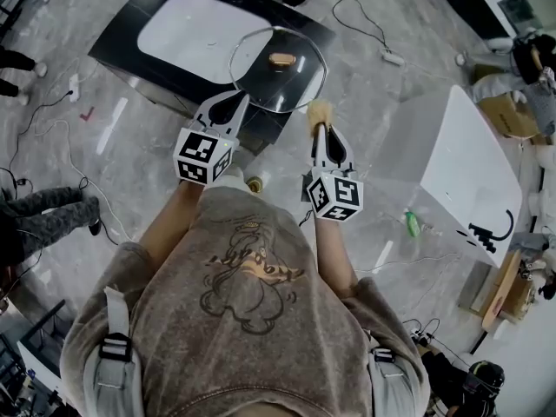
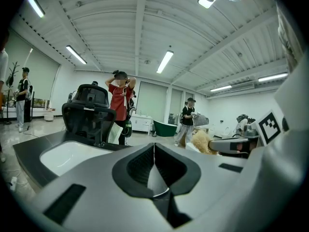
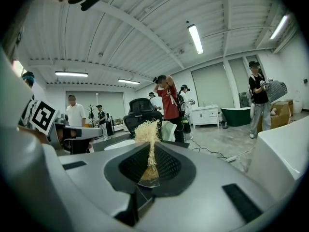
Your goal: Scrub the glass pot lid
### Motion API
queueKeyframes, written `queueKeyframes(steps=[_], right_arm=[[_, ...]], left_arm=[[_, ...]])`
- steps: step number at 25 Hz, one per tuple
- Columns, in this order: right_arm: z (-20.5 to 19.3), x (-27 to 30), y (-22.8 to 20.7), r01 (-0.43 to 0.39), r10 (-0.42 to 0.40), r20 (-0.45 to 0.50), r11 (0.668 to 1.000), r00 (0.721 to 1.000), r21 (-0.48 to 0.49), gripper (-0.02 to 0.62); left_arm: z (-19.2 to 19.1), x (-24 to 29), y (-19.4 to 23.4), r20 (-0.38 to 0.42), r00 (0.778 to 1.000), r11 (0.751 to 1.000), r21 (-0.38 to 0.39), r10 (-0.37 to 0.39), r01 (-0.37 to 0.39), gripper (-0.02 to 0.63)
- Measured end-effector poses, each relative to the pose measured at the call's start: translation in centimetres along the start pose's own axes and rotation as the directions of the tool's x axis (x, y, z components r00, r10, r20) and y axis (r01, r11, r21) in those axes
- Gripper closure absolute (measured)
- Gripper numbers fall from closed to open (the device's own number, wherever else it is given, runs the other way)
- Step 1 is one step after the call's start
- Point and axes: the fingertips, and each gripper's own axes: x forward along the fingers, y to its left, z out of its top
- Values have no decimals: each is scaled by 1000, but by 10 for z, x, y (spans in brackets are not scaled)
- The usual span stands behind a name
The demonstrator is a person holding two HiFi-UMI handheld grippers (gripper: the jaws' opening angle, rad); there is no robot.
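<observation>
The glass pot lid (image 1: 287, 83), round with a brown knob (image 1: 281, 59), hangs in the air over the near corner of a black table (image 1: 130, 33). My left gripper (image 1: 236, 104) is shut on the lid's near rim. In the left gripper view the lid shows only as a thin glass edge (image 2: 154, 174) between the closed jaws. My right gripper (image 1: 320, 127) is shut on a straw-coloured fibrous scrubber (image 1: 320, 111), just right of the lid's rim. That scrubber (image 3: 147, 132) sticks up from the closed jaws in the right gripper view and appears again (image 2: 203, 141) in the left gripper view.
The black table carries a white basin (image 1: 195, 33). A white tub-like unit (image 1: 469, 155) stands to the right, with a green bottle (image 1: 412, 224) on the floor beside it. Cables cross the grey floor. An office chair (image 2: 89, 111) and several people stand beyond.
</observation>
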Motion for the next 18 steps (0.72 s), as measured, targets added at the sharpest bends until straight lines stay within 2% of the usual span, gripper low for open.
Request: queueKeyframes(steps=[5, 9, 18], right_arm=[[1, 18, -10, 24, -24, -10, 1000, 1000, 4, 558], [4, 32, -18, 42, -42, -16, 999, 999, 8, 558], [21, 76, -16, 79, -79, 2, 997, 997, 23, 558]], left_arm=[[8, 24, 9, 14, 1000, 1000, 8, -28, 28, 586], [11, 42, 14, -4, 996, 996, -37, -84, 84, 588], [25, 77, 38, -23, 987, 987, 21, -157, 158, 588]])
